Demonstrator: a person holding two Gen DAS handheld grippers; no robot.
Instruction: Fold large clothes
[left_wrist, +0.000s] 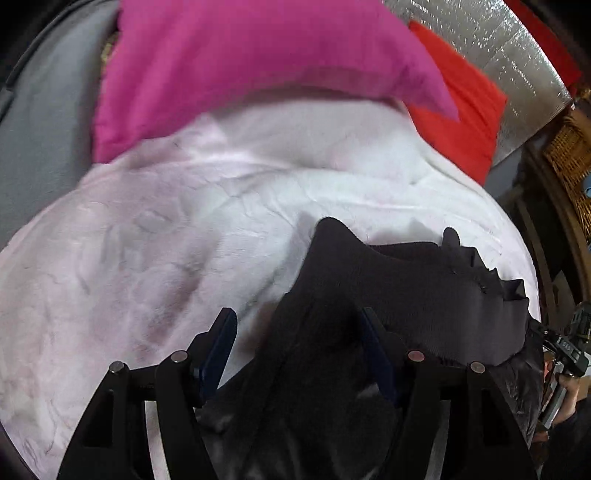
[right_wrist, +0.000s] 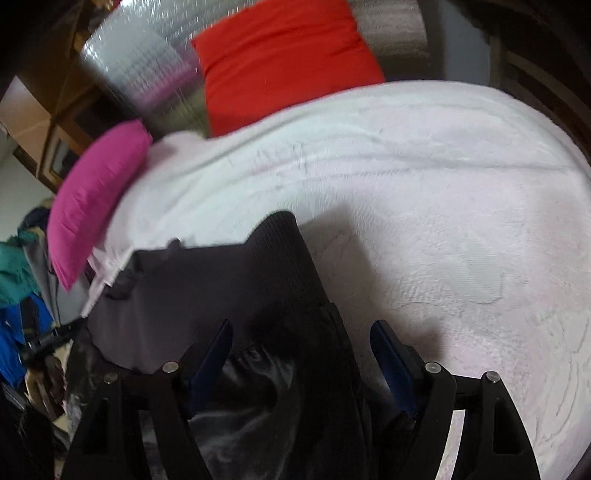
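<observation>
Black garment (left_wrist: 388, 295) lies between our tongs, left (left_wrist: 299, 354) and right (right_wrist: 301, 354), both open, gripping nothing.

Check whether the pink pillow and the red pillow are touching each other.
Cannot tell. In the left wrist view the pink pillow overlaps the red pillow; in the right wrist view they appear separated, so neither settles contact.

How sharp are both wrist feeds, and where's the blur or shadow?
Left wrist: magenta pillow smeared by motion blur, edges bowed by fisheye. Right wrist: red pillow soft, dark garment throws a shadow onto the white fleecy blanket.
</observation>
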